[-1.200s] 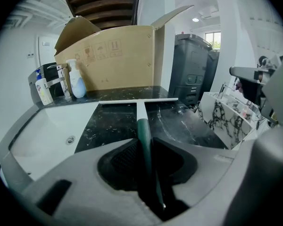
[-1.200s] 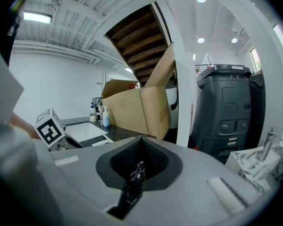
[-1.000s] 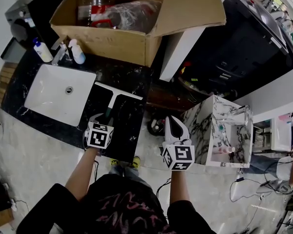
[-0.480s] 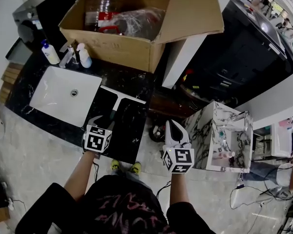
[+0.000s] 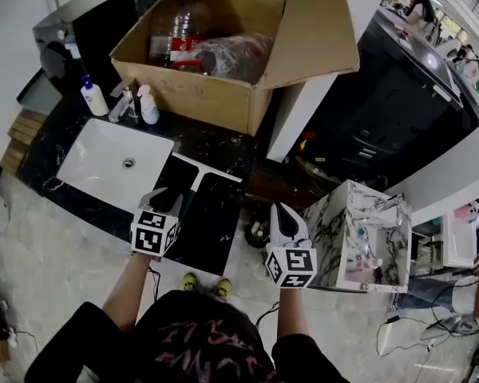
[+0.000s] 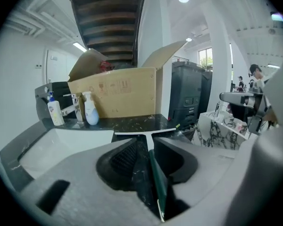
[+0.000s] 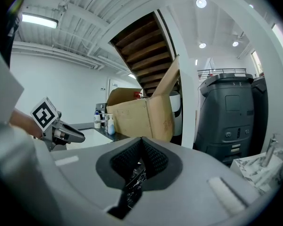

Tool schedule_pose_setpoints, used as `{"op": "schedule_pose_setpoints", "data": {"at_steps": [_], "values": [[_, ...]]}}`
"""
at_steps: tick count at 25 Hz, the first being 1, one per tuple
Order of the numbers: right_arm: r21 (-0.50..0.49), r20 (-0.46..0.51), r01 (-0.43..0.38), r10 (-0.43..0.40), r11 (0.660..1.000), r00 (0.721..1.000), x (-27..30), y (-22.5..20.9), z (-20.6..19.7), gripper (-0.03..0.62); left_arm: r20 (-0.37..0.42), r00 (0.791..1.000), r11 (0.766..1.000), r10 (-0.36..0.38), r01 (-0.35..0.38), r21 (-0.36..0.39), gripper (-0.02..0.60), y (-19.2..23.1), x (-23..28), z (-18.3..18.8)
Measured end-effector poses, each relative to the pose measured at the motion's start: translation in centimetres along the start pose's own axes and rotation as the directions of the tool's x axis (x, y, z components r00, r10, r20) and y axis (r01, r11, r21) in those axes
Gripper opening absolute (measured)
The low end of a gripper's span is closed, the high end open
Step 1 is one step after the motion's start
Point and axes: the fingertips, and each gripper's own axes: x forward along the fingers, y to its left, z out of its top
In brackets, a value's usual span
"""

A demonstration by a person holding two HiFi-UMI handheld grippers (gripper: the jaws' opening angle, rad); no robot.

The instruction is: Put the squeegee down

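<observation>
Now the squeegee [image 5: 201,172] lies on the counter [image 5: 217,215]; the left hand-held gripper [image 5: 169,199], jaws just narrowing, gapes empty above it; the right hand-held gripper [image 5: 283,214] is closed.

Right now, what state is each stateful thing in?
White-bladed T-shaped squeegee: lying flat on black marble counter, ungripped.
Left gripper: open, jaws just closed partway, nothing gripped between them.
Right gripper: shut, empty.
Brown cardboard box: flaps open.
White rectangular sink: empty.
</observation>
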Motion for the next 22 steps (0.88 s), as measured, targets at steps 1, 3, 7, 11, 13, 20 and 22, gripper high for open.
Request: {"op": "schedule_pose_setpoints", "data": {"at_steps": [1, 3, 7, 11, 13, 20, 22], "values": [[-0.002, 0.004, -0.002, 0.002, 1.000, 1.000, 0.0, 0.1, 0.2, 0.003, 0.026, 1.000, 1.000, 0.011, -0.011, 0.000, 0.109, 0.3, -0.4, 0.8], [-0.004, 0.010, -0.003, 0.003, 1.000, 1.000, -0.1, 0.1, 0.6, 0.003, 0.070, 0.997, 1.000, 0.024, -0.024, 0.003, 0.098, 0.6, -1.0, 2.3], [-0.008, 0.021, -0.007, 0.007, 1.000, 1.000, -0.1, 0.3, 1.1, 0.002, 0.145, 0.989, 0.999, 0.040, -0.043, 0.021, 0.068, 0.9, -2.4, 4.7], [-0.012, 0.031, -0.004, 0.005, 1.000, 1.000, 0.0, 0.0, 1.4, 0.002, 0.220, 0.974, 0.997, 0.045, -0.057, 0.049, 0.038, 0.8, -3.7, 7.3], [-0.010, 0.037, -0.001, 0.002, 1.000, 0.999, 0.1, -0.2, 1.7, 0.002, 0.255, 0.966, 0.997, 0.048, -0.063, 0.051, 0.016, 0.9, -4.5, 8.7], [-0.008, 0.054, 0.002, -0.002, 1.000, 0.999, 0.4, -0.6, 2.6, 0.002, 0.322, 0.944, 0.996, 0.068, -0.084, 0.038, 0.000, 1.9, -5.9, 11.2], [-0.008, 0.058, 0.004, -0.004, 1.000, 0.998, 0.5, -0.8, 2.9, 0.002, 0.333, 0.940, 0.996, 0.069, -0.086, 0.034, 0.000, 2.0, -6.1, 11.6]]}}
